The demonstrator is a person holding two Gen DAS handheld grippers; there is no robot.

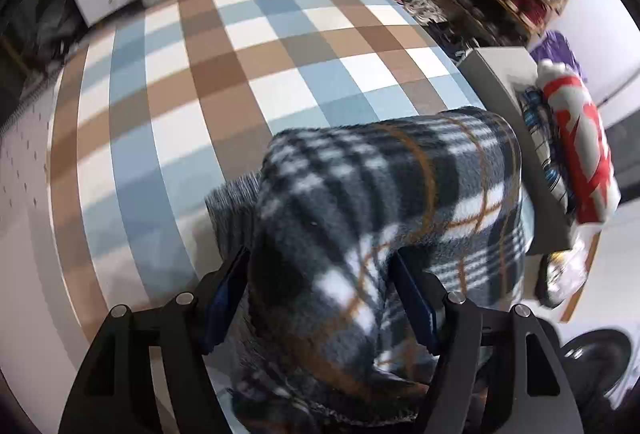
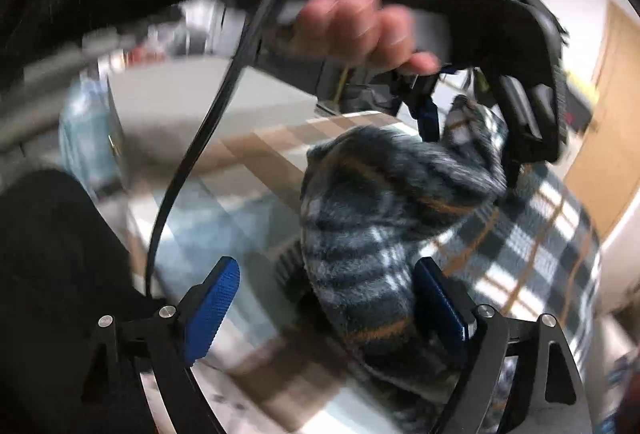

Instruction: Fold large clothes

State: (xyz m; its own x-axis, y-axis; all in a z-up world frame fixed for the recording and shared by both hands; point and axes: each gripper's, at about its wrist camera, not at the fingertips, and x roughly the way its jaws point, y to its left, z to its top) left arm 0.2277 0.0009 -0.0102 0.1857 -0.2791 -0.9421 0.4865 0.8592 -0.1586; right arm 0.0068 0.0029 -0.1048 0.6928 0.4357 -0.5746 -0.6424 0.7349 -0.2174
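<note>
No writing reads. Left tongs [image 1: 320,298] grip bunched, fuzzy plaid fleece [image 1: 380,202]; right tongs [image 2: 326,308] gape, fleece between them.

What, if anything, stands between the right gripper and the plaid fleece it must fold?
Nothing visible does. The plaid fleece already lies between the fingers of the open right gripper, against one finger and clear of the other.

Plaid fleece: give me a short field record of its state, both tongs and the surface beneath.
garment: dark plaid fleece, bunched, partly lifted
left tongs: closed on a fold of the fleece
right tongs: open, fleece between them, one pad clear of it
surface: blue, brown and white checked cloth
fold status: not yet folded flat
</note>
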